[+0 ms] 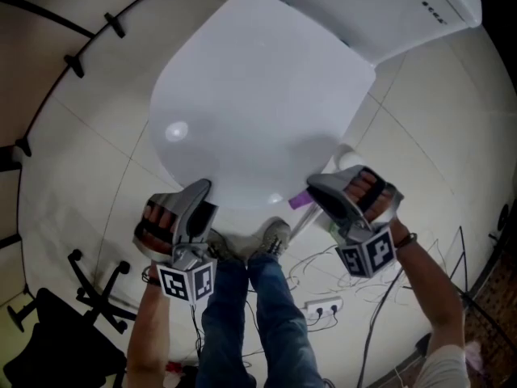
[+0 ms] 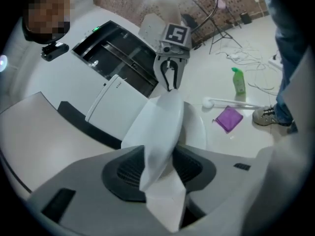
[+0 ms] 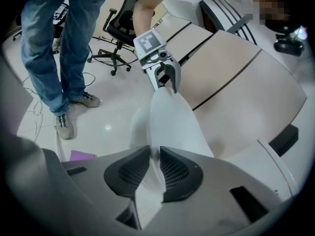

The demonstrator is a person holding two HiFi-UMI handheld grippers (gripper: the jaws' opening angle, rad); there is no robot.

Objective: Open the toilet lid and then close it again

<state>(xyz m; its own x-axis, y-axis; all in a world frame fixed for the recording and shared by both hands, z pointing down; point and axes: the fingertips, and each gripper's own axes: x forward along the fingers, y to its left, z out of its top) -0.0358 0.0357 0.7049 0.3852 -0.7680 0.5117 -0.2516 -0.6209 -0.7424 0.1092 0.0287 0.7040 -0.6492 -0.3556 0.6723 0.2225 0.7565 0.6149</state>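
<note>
The white toilet lid fills the middle of the head view, with the cistern behind it. My right gripper is at the lid's front right edge. In the right gripper view its pads press on the thin lid, so it is shut on it. My left gripper is at the front left edge. In the left gripper view the lid runs between its jaws, which stand apart and do not clamp it. The lid's front edge sits above the seat.
A purple cloth, a green bottle and a white brush handle lie on the tiled floor right of the toilet. An office chair stands at the left. Cables and a power strip lie near the person's shoes.
</note>
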